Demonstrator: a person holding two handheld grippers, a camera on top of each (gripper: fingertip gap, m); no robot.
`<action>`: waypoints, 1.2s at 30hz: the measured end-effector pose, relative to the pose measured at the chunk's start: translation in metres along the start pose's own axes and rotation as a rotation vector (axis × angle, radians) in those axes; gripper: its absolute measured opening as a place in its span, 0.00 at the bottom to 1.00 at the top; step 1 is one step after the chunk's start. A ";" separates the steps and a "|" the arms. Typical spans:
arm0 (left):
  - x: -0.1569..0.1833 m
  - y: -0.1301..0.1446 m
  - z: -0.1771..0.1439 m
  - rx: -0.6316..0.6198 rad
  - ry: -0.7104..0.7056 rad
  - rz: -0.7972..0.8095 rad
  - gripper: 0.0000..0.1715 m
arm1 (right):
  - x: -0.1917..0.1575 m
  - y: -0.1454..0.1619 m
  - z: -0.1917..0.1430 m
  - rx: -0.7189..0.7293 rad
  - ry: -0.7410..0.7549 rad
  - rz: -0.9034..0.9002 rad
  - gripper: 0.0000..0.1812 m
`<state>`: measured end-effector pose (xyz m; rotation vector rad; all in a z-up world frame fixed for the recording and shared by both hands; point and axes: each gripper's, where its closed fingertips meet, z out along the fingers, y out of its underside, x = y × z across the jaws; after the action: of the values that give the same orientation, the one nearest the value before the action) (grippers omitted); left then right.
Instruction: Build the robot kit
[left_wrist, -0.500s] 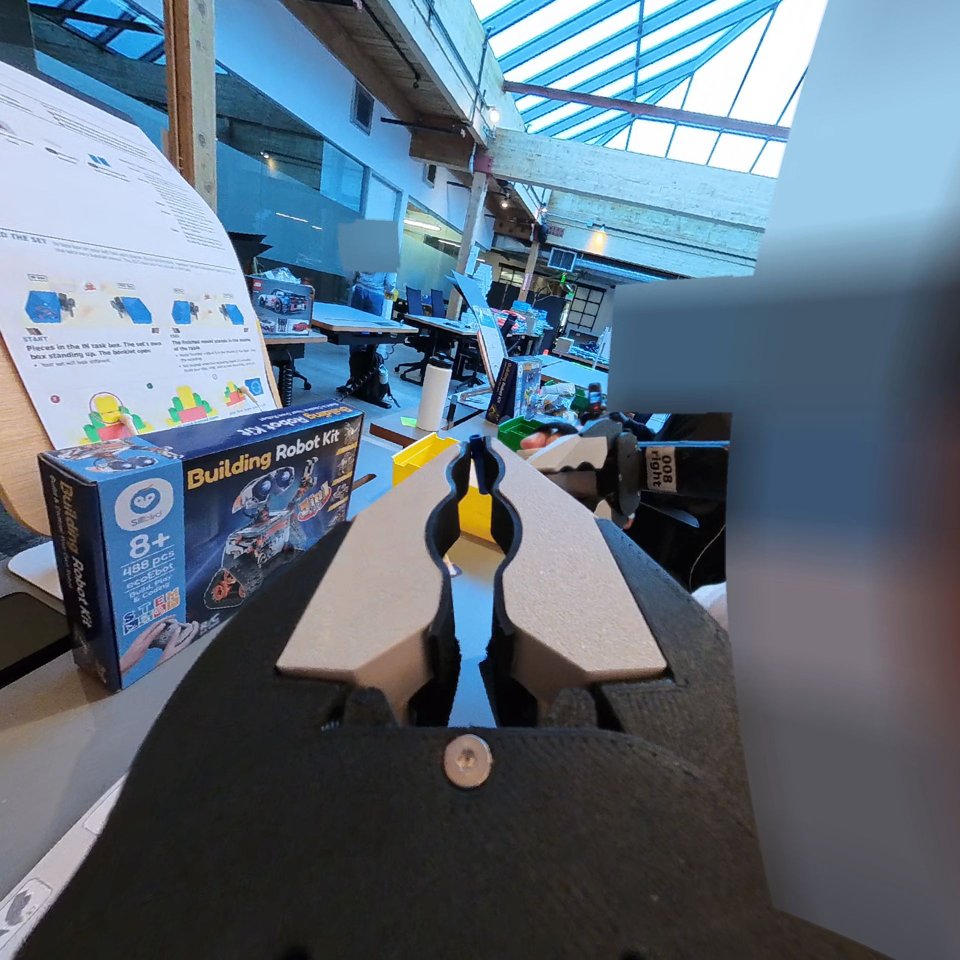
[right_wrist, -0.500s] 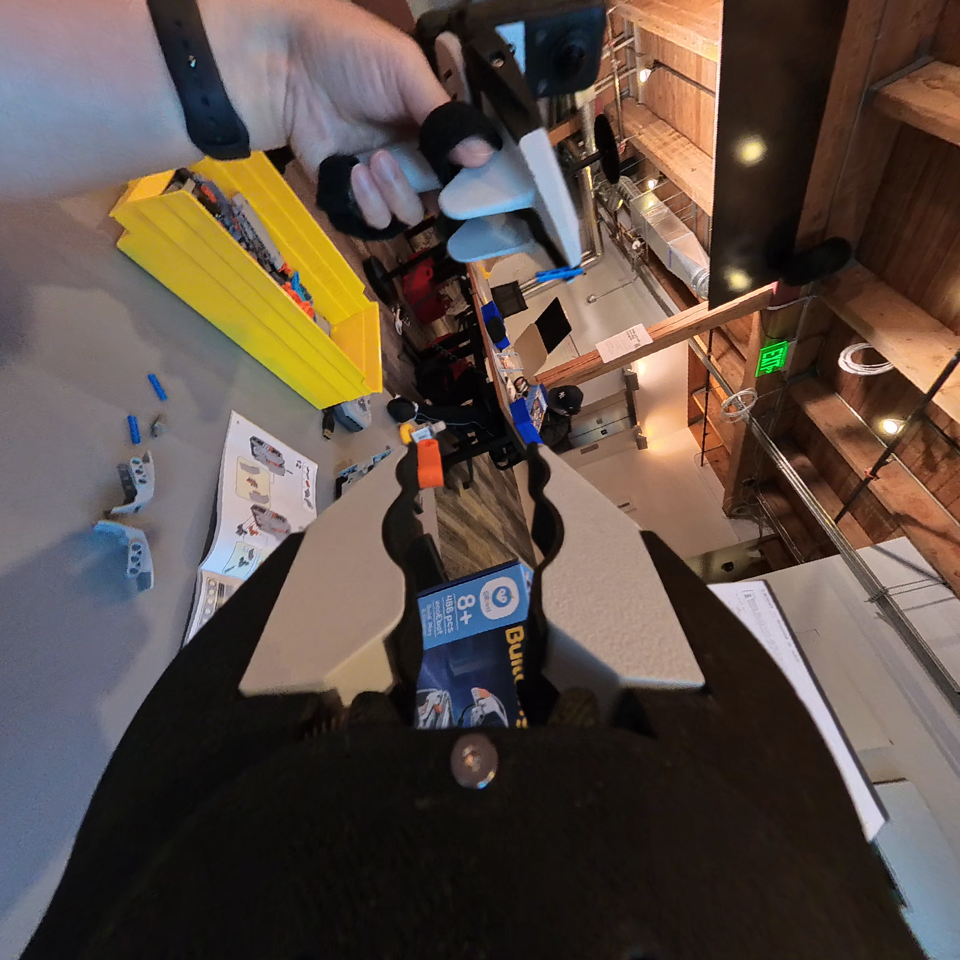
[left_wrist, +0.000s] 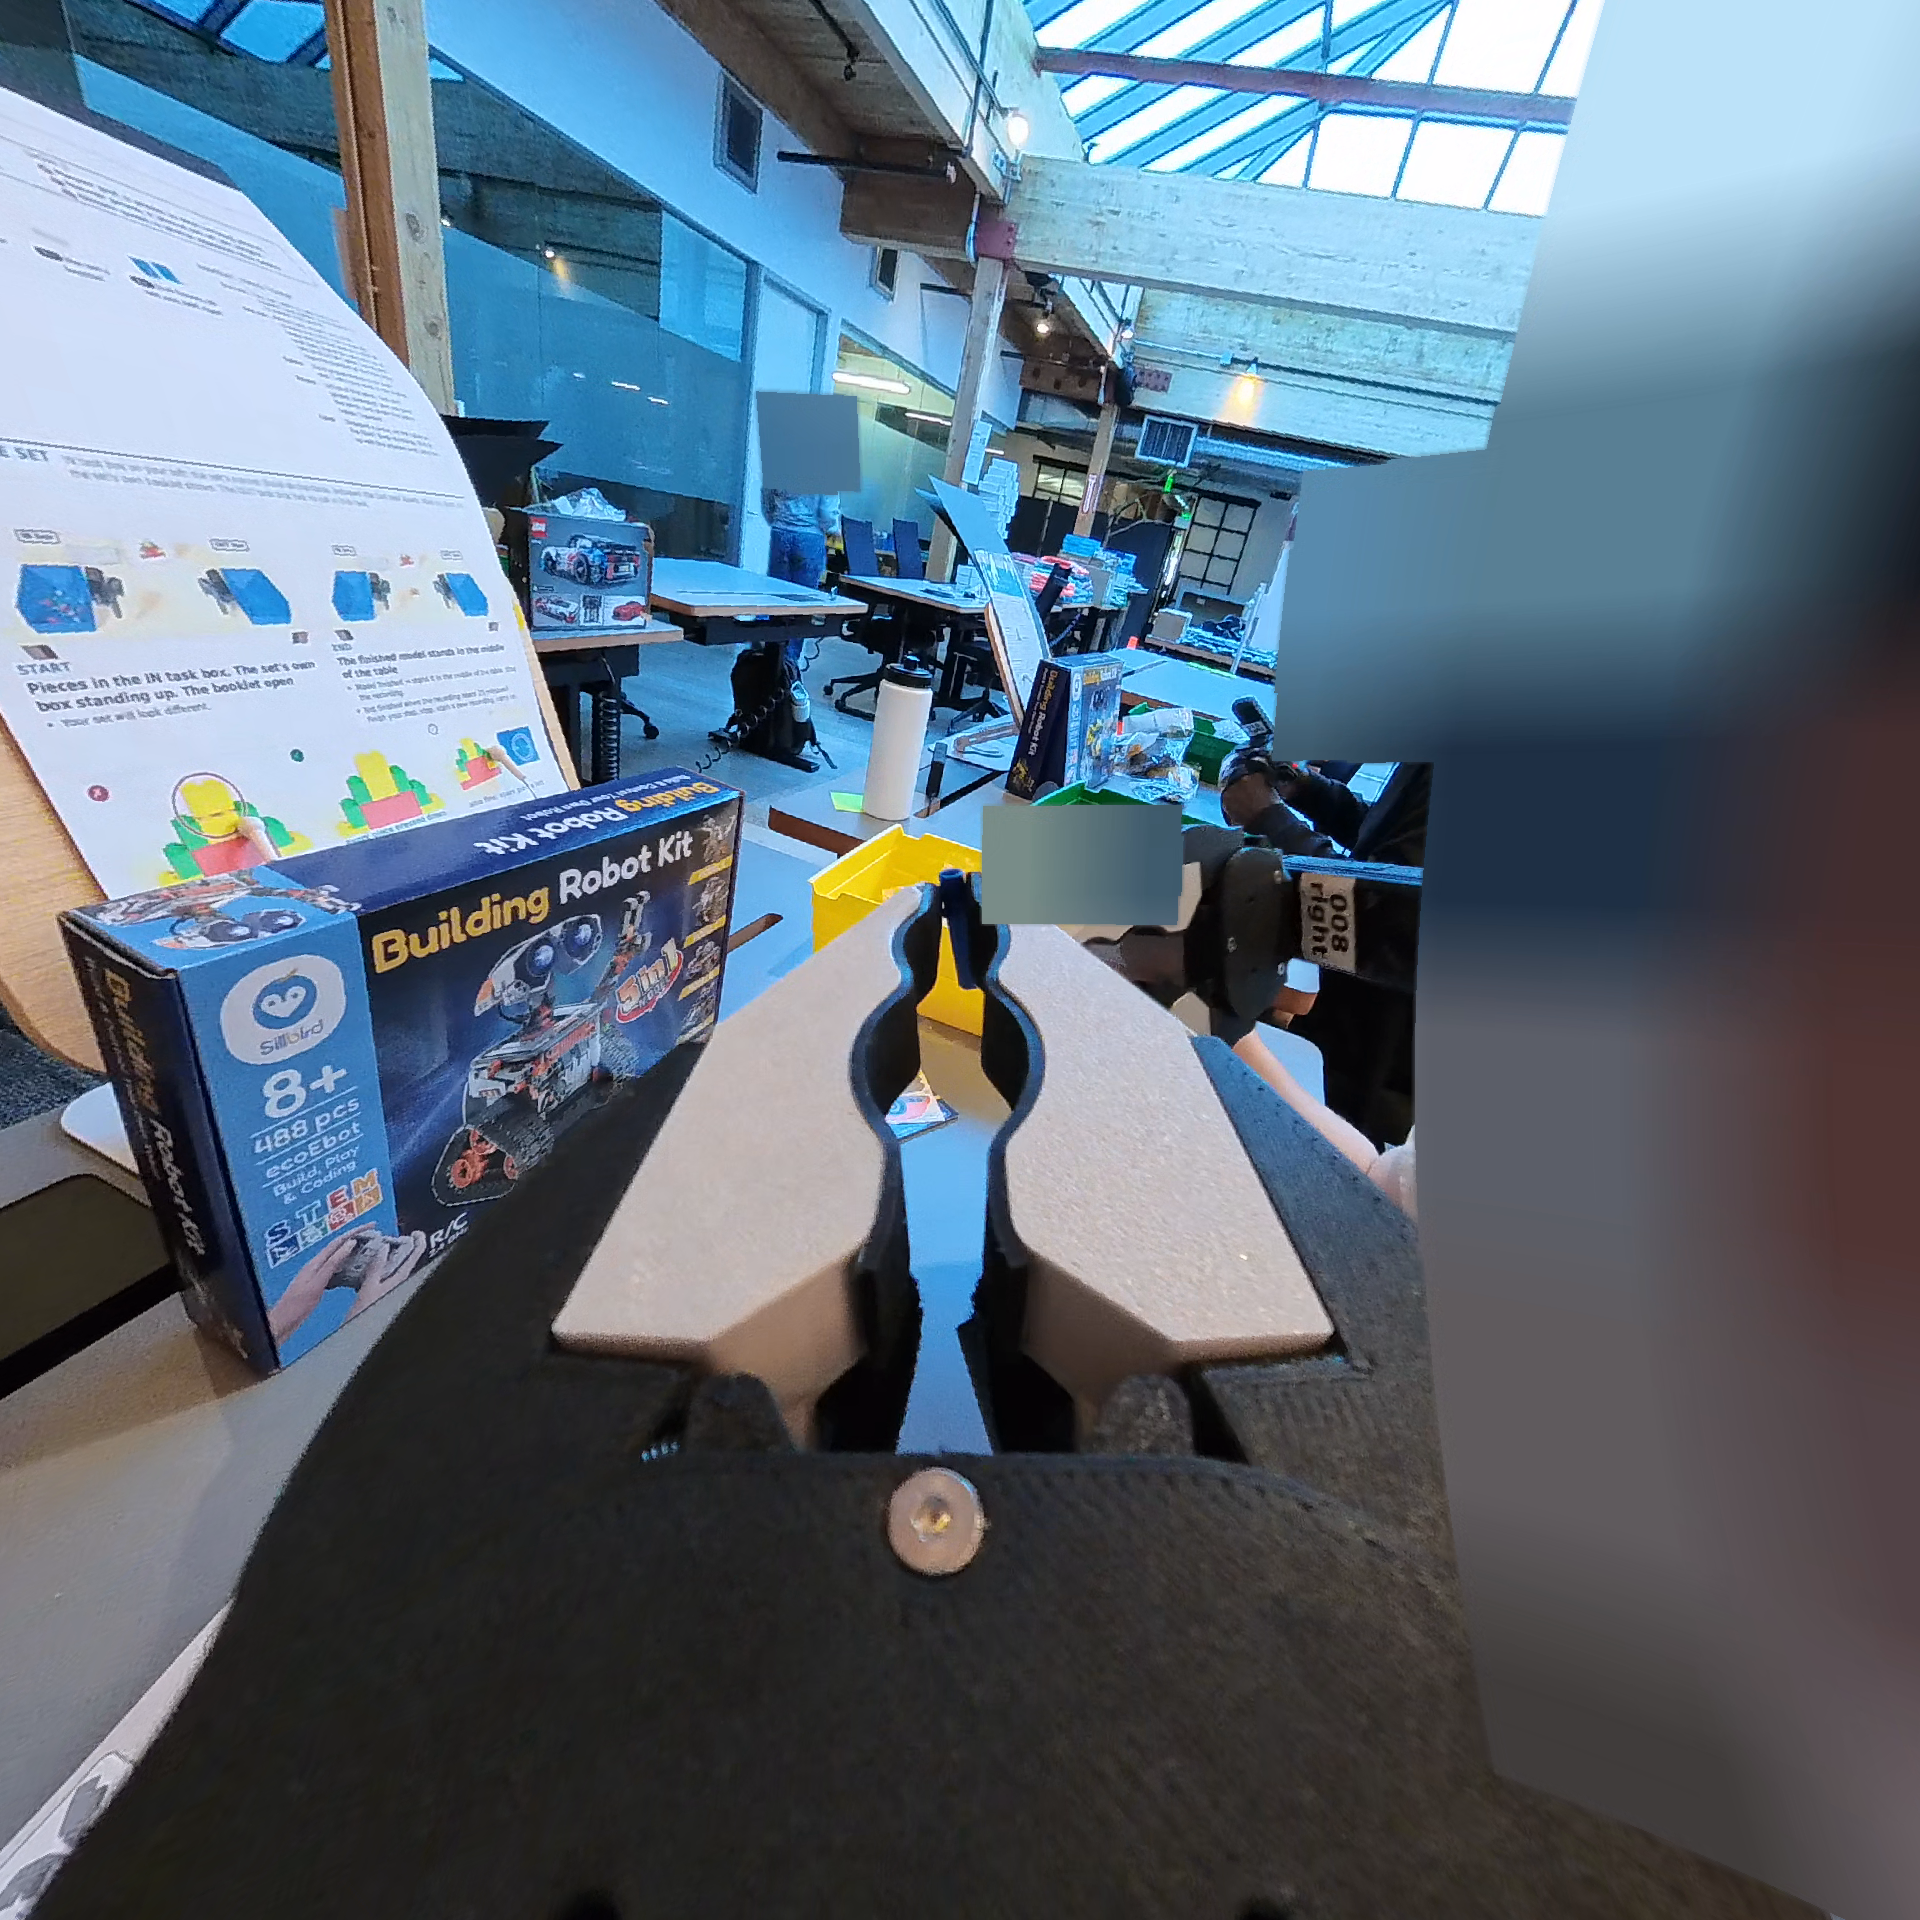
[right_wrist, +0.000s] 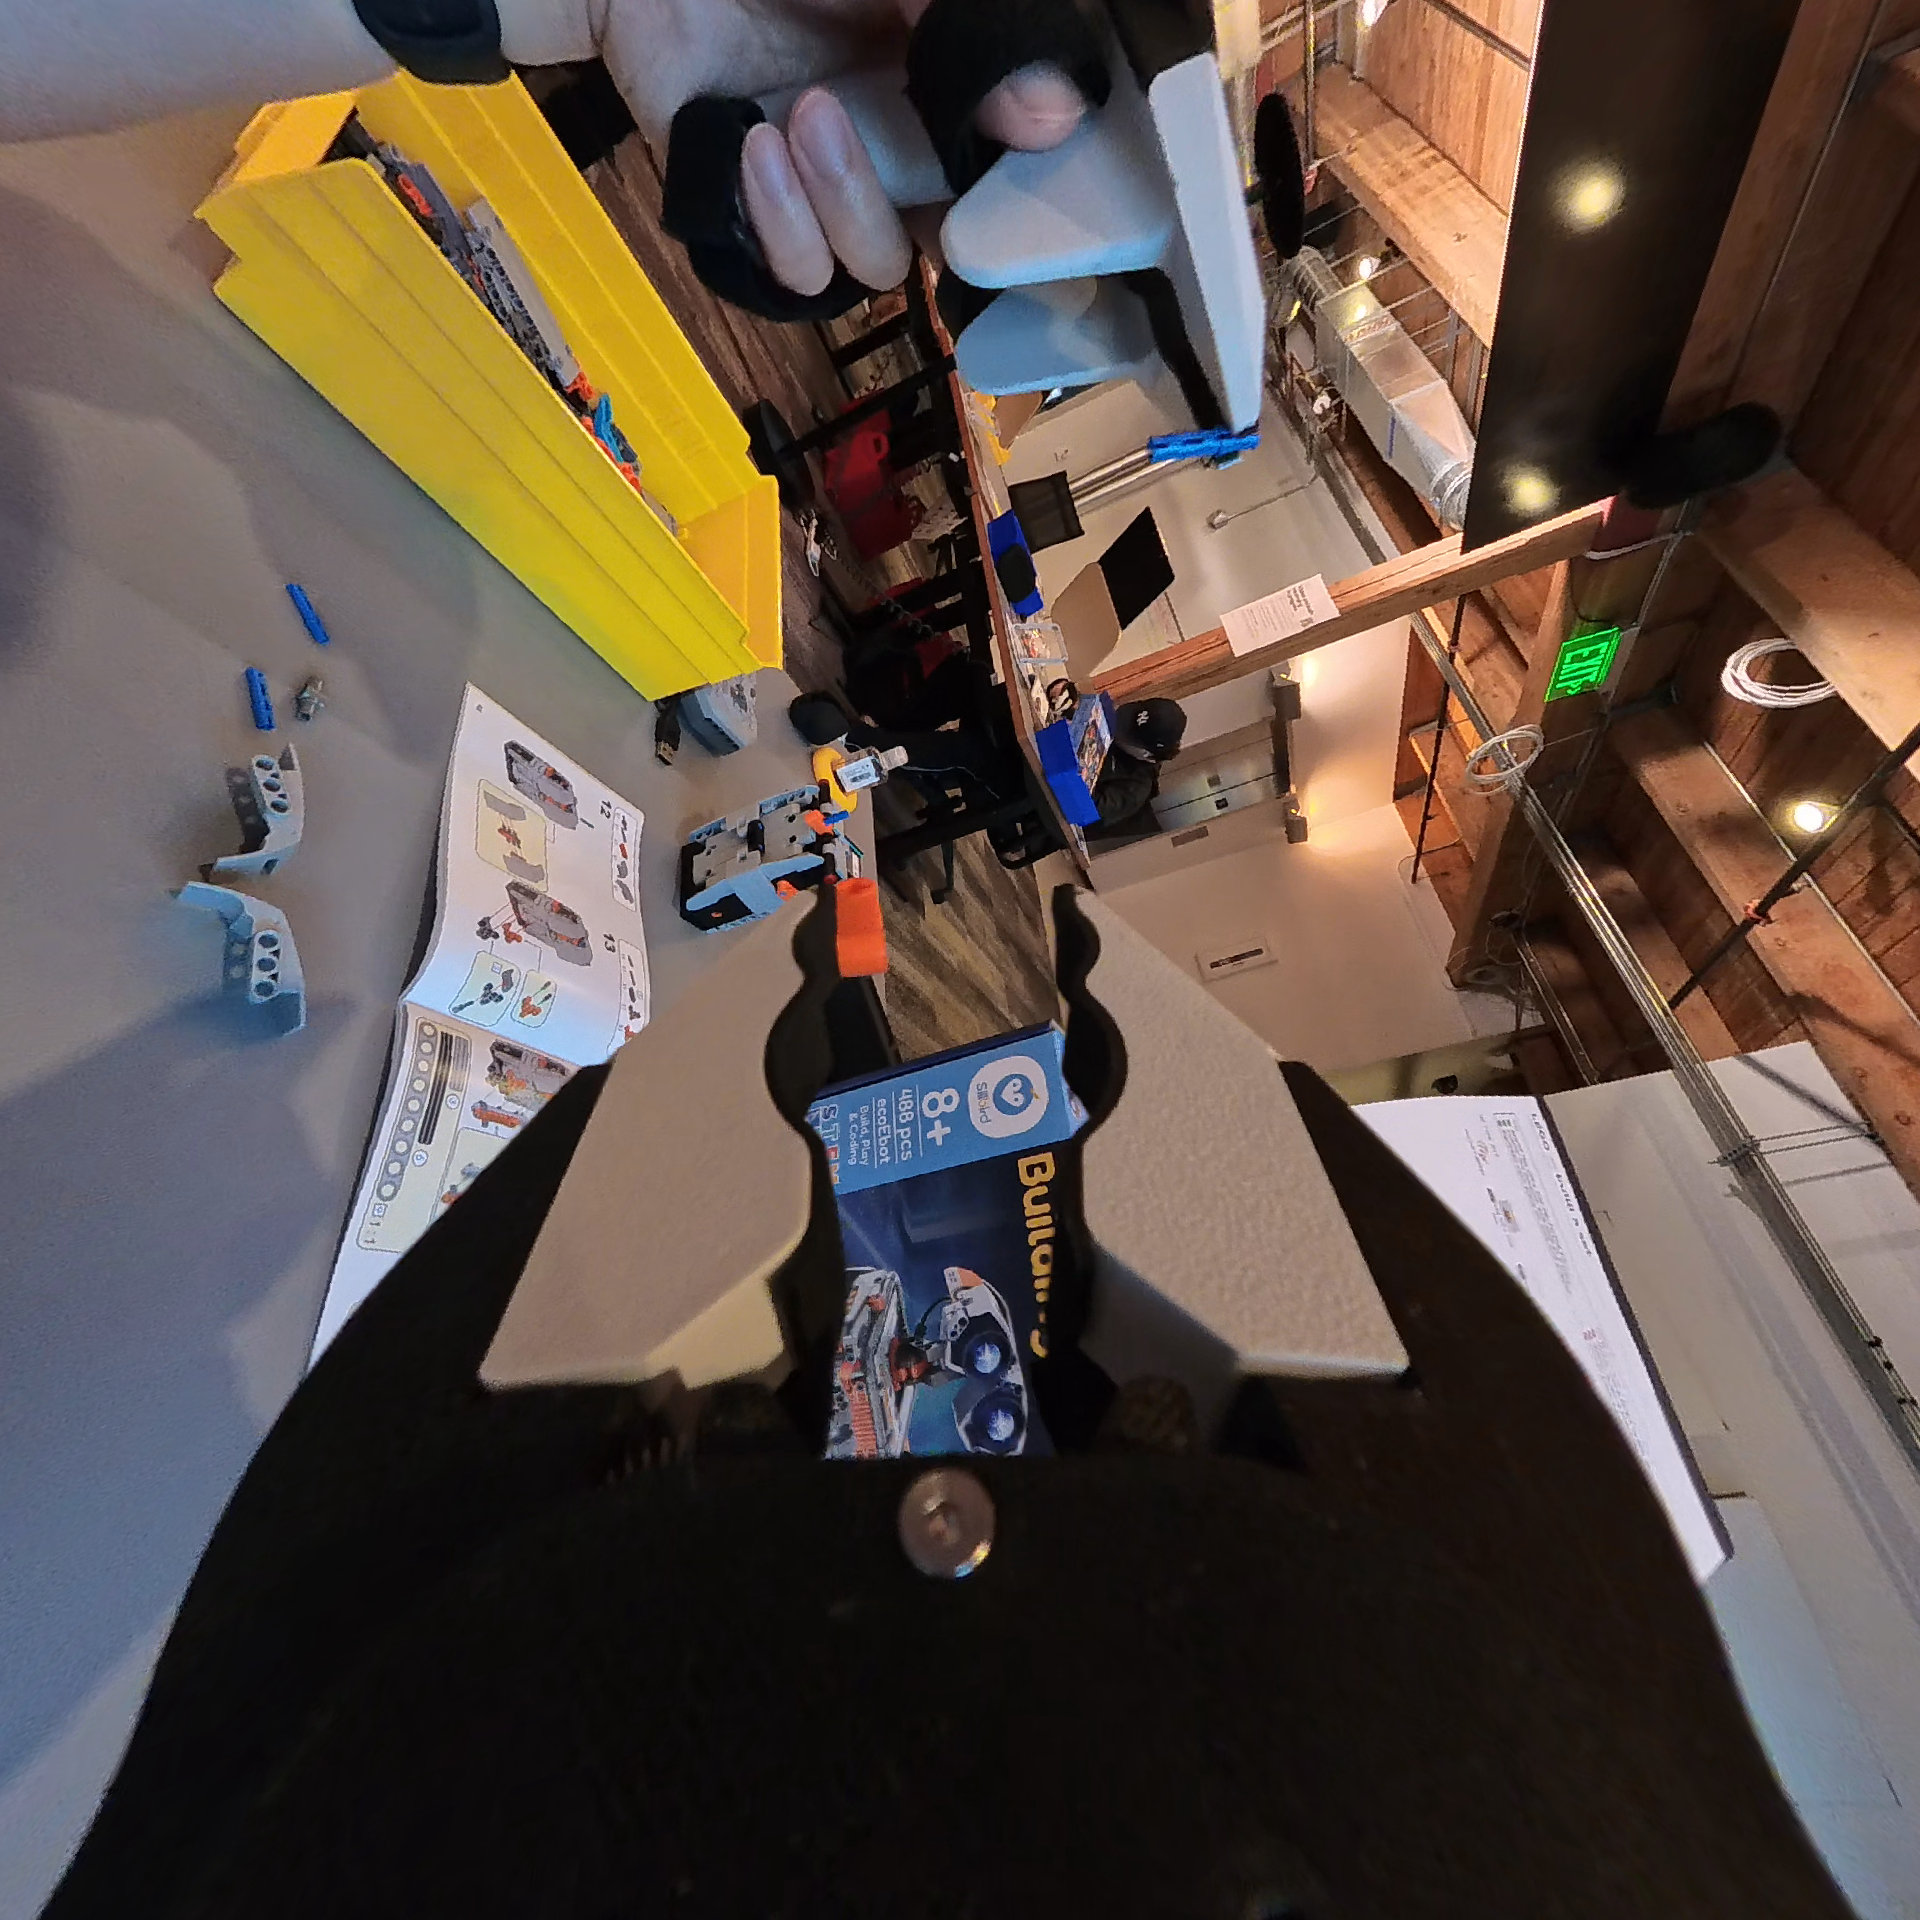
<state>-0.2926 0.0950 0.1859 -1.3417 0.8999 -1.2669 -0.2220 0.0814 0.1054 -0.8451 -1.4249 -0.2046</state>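
Blue kit box (left_wrist: 416, 1039) standing on the grey table (left_wrist: 94, 1538), left of the left gripper (left_wrist: 958, 920); left gripper pinched shut on a small blue pin (left_wrist: 958, 925), held above the table before the yellow bin (left_wrist: 873, 894); right gripper (right_wrist: 951, 935) with jaws apart, an orange connector (right_wrist: 858, 927) against its left fingertip, raised above the open booklet (right_wrist: 520, 935); whether it is actually gripped cannot be told.

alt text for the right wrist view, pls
The right gripper, fingers apart, has a small orange piece at its left finger tip, above a grey table. Beyond lie an open instruction booklet, a yellow bin of parts and a blue kit box.
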 end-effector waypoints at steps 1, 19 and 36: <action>0.000 0.000 -0.001 0.001 -0.001 -0.001 0.01 | 0.000 -0.001 0.000 0.001 0.002 -0.005 0.22; -0.018 -0.004 -0.022 0.030 -0.037 -0.034 0.01 | -0.014 0.003 0.014 -0.021 -0.036 -0.029 0.22; -0.032 -0.004 -0.037 0.037 -0.067 -0.047 0.01 | -0.026 0.011 0.031 -0.068 -0.056 -0.061 0.22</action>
<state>-0.3347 0.1201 0.1801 -1.3750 0.7988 -1.2606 -0.2444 0.0990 0.0743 -0.8693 -1.5045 -0.2788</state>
